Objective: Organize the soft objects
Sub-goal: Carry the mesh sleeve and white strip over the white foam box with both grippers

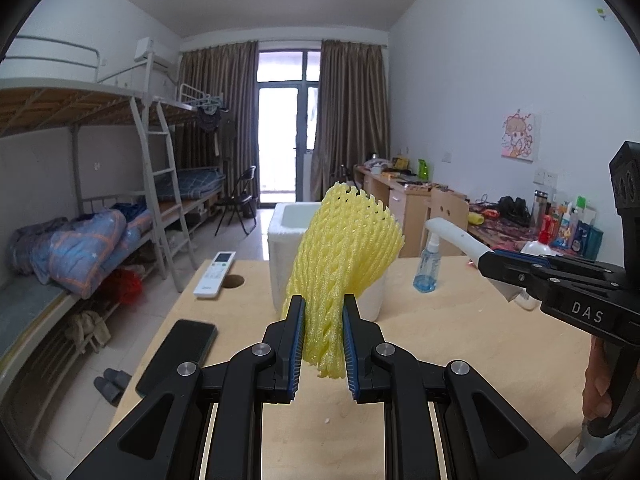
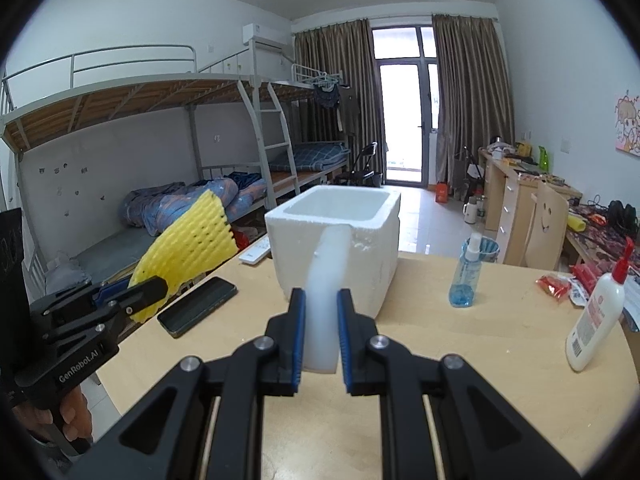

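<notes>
My left gripper (image 1: 323,312) is shut on a yellow foam net sleeve (image 1: 344,248) and holds it upright above the wooden table (image 1: 460,344). The sleeve also shows at the left of the right wrist view (image 2: 188,252). My right gripper (image 2: 322,304) is shut on a white foam strip (image 2: 326,280) that points toward the open white foam box (image 2: 336,236). The strip and right gripper show at the right of the left wrist view (image 1: 456,238). The box (image 1: 284,236) stands behind the sleeve, partly hidden.
A black phone (image 2: 198,306), a white remote (image 1: 214,274) and a round hole (image 1: 234,281) are on the table's left. A blue spray bottle (image 2: 466,276) and a white lotion bottle (image 2: 596,320) stand on the right. Bunk beds (image 2: 160,160) are beyond the left edge.
</notes>
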